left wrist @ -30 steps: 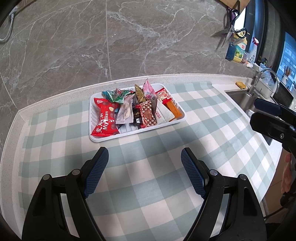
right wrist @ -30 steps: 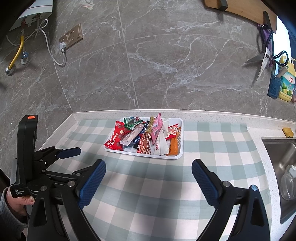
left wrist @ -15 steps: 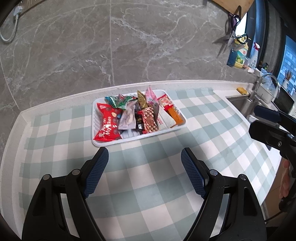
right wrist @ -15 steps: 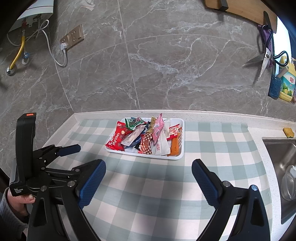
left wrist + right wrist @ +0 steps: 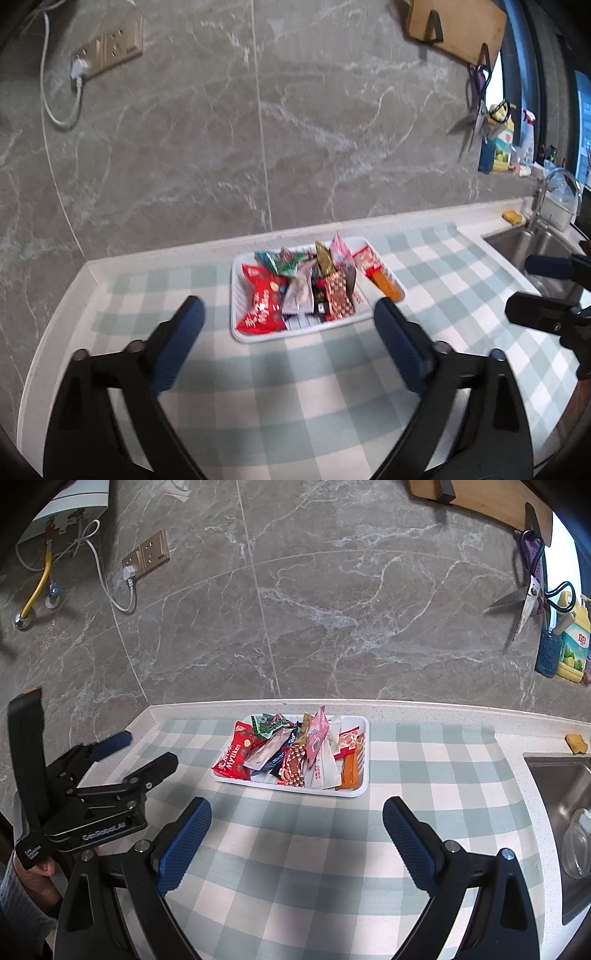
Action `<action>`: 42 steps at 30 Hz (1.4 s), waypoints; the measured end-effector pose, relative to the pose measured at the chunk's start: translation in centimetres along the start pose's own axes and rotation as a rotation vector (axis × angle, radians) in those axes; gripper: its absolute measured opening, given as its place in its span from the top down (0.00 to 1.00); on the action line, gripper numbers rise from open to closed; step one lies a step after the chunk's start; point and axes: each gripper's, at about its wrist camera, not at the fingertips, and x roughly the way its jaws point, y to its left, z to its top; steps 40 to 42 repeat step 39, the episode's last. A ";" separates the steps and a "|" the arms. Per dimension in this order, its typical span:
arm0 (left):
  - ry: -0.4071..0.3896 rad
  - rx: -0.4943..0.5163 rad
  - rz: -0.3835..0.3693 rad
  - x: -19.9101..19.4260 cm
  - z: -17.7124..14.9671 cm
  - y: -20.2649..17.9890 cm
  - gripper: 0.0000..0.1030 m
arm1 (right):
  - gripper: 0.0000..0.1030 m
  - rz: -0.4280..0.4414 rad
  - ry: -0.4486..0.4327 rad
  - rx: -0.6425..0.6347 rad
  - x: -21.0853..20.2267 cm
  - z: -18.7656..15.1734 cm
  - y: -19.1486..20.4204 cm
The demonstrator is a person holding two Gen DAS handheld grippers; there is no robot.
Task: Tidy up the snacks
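The left gripper [image 5: 290,314] is hovering over the checked cloth [image 5: 332,387], its blue pads [image 5: 177,347] standing wide apart; the jaws have just been opening further, and nothing is lying between them. The right gripper [image 5: 297,818] is hanging over the same cloth, its jaws also spread with nothing in them. Both are pointing toward the white tray [image 5: 364,775], which is sitting on the cloth near the marble wall [image 5: 295,590], well apart from either tool. The snacks [image 5: 291,753] are lying heaped inside the tray: a red bag [image 5: 234,757] at its left end, an orange bar [image 5: 351,771] at its right, silver, pink and green packets overlapping between them. In the right wrist view a hand [image 5: 42,877] is gripping the left gripper's handle at the left edge. A sink [image 5: 561,797] is sitting off the cloth's right end, and scissors [image 5: 524,602] are hanging on the wall above it.
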 end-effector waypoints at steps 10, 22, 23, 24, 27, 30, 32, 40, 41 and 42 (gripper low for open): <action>-0.022 0.012 0.035 -0.5 0.0 -0.1 0.06 | 0.07 0.007 0.006 0.003 -0.1 -0.7 0.6; 0.018 0.046 -0.067 0.1 0.0 -1.5 0.06 | 0.07 0.013 0.013 0.026 0.2 -1.3 0.2; 0.016 0.043 -0.065 0.1 0.0 -1.5 0.06 | 0.07 0.014 0.015 0.028 0.3 -1.4 0.2; 0.018 0.040 -0.070 0.2 0.0 -1.6 0.06 | 0.07 0.015 0.016 0.030 0.3 -1.4 0.1; 0.032 0.049 -0.098 0.2 0.0 -2.1 0.06 | 0.07 0.015 0.016 0.031 0.4 -1.4 0.1; 0.036 0.068 -0.082 0.5 0.0 -2.8 0.06 | 0.07 0.013 0.015 0.030 0.4 -1.4 0.1; 0.041 0.064 -0.075 0.7 0.0 -2.9 0.06 | 0.07 0.014 0.016 0.033 0.5 -1.4 0.0; 0.064 0.046 -0.023 1.6 0.3 -2.7 0.06 | 0.06 0.012 0.025 0.056 1.0 -1.7 -0.9; 0.064 0.046 -0.023 1.6 0.3 -2.7 0.06 | 0.06 0.012 0.025 0.056 1.0 -1.7 -0.9; 0.064 0.046 -0.023 1.6 0.3 -2.7 0.06 | 0.06 0.012 0.025 0.056 1.0 -1.7 -0.9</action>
